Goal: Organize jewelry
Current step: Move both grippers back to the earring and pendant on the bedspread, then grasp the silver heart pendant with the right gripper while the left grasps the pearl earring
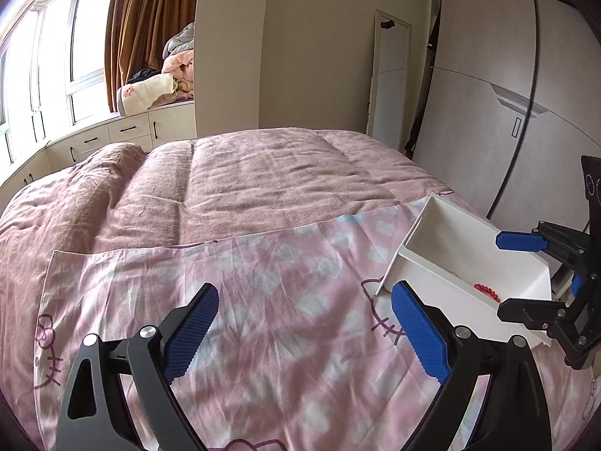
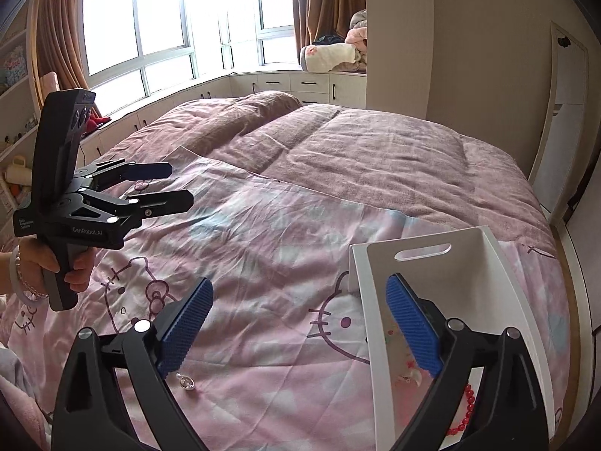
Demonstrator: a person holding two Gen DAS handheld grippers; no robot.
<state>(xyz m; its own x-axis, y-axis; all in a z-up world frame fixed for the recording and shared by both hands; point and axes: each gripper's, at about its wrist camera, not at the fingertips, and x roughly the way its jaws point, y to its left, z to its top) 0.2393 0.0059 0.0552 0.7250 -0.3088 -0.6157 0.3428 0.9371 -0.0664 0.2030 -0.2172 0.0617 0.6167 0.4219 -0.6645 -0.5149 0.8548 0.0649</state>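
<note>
A white open box (image 1: 439, 263) lies on the pink Hello Kitty sheet (image 1: 263, 300) at the bed's right side; it also shows in the right wrist view (image 2: 469, 274). A red bead bracelet (image 1: 487, 292) lies inside it, also visible in the right wrist view (image 2: 465, 409). A small silver pendant (image 2: 186, 382) lies on the sheet, left of the box. My left gripper (image 1: 304, 330) is open and empty above the sheet; it shows in the right wrist view (image 2: 178, 184) too. My right gripper (image 2: 300, 330) is open, its right finger over the box; the left wrist view (image 1: 503, 274) shows it beside the box.
A mauve quilt (image 1: 263, 176) covers the far half of the bed. A wardrobe (image 1: 507, 94) and a leaning mirror (image 1: 388, 75) stand to the right. Window-seat cabinets (image 2: 300, 82) with piled blankets (image 2: 338, 52) run along the windows.
</note>
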